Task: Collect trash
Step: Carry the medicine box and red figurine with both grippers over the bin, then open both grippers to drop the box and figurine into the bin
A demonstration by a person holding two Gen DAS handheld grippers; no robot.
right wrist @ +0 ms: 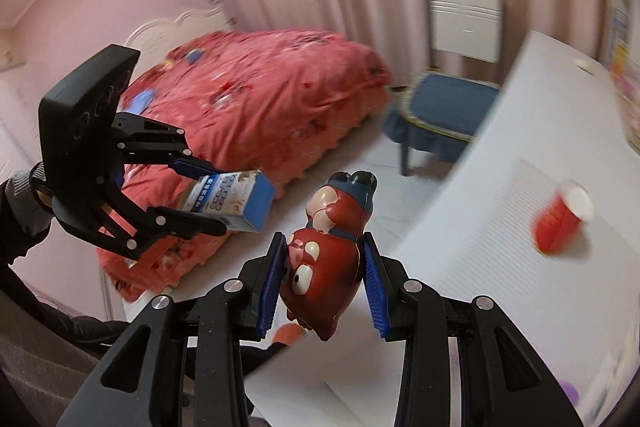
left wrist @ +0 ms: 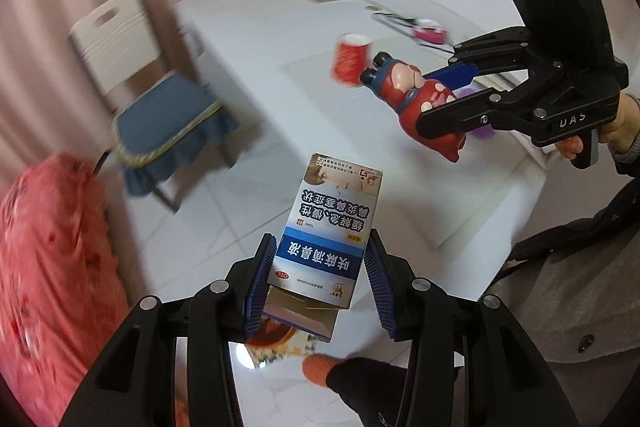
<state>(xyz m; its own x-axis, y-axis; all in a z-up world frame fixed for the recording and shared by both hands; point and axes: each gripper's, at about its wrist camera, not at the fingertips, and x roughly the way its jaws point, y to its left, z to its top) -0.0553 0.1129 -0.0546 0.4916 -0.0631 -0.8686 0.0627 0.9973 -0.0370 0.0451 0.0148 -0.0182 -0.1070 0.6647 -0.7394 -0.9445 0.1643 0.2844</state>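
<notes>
With my left gripper (left wrist: pixel 320 275) clamped on the medicine box (left wrist: pixel 334 227) and my right gripper (right wrist: pixel 324 279) clamped on the red figurine (right wrist: pixel 328 259), both carried off the white table (right wrist: pixel 500 227), I should keep both grips firm until a bin shows.

Blue-and-white medicine box (left wrist: pixel 331 231), end flap open, held aloft; red cartoon figurine (right wrist: pixel 329 255), carried head-forward; red paper cup (right wrist: pixel 562 223) on the table (right wrist: pixel 500 155).
</notes>
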